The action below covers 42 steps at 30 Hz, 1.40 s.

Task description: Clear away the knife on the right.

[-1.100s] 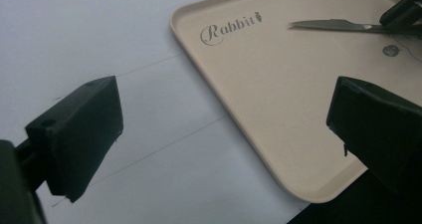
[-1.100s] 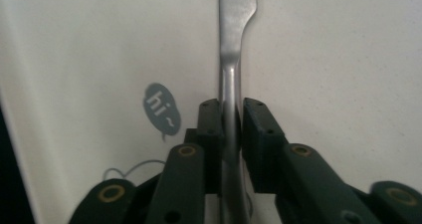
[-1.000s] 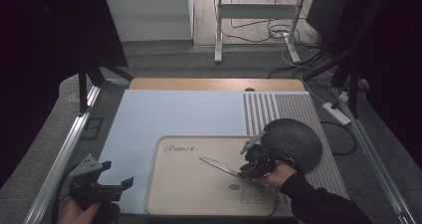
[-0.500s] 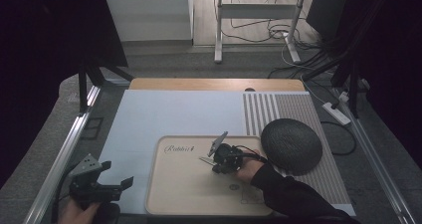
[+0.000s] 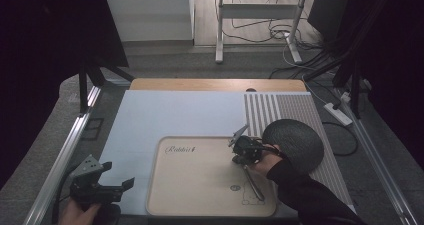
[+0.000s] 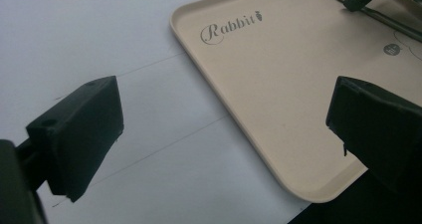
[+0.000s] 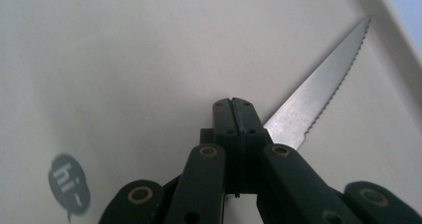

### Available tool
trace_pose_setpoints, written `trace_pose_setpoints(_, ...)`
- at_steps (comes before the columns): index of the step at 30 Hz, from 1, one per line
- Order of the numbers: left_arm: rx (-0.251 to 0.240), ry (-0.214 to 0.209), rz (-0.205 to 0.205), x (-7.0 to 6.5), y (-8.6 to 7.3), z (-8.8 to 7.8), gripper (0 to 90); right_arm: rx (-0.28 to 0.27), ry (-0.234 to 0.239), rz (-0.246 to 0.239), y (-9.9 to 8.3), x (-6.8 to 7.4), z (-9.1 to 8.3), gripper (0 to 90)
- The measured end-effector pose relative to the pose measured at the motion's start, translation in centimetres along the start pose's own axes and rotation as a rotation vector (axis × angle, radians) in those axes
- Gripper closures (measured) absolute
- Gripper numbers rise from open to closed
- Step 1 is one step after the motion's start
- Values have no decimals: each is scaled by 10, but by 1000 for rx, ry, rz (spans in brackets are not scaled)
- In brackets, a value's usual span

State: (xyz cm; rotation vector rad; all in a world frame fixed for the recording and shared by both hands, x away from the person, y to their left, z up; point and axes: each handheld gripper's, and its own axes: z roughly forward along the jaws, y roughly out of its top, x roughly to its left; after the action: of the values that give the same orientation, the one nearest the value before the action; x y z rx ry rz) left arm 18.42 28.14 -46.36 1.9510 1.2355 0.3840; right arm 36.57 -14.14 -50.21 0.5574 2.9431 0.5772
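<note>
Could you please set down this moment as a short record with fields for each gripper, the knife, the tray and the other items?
left gripper: open, empty, beside the tray's near left corner
right gripper: shut on the knife, over the tray
knife: serrated blade, lying on the tray
tray: beige, printed "Rabbit", on a pale blue mat
round dark mat: right of the tray

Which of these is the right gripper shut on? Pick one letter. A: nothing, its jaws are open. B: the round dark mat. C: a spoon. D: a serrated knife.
D: in the right gripper view the right gripper has its jaws closed together on a serrated knife, whose toothed blade sticks out past them over the beige tray.
</note>
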Motion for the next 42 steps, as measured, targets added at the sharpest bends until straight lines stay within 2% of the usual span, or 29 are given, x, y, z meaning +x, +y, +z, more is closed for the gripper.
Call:
trace_pose_setpoints(9,0,0,-2,0,0,0,26,4,16,78,-28,-12,-13,900)
trace_pose_setpoints(20,1,0,-4,0,0,0,27,9,-2,133,-56,-19,-27,900)
trace_pose_setpoints(26,2,1,-1,0,0,0,27,19,-11,130,-56,-19,-28,898)
trace_pose_setpoints(30,1,2,1,-1,0,1,27,-10,18,152,-56,-21,-29,896)
trace_pose_setpoints(42,4,4,5,-1,1,1,28,-63,3,173,-51,-20,-35,733)
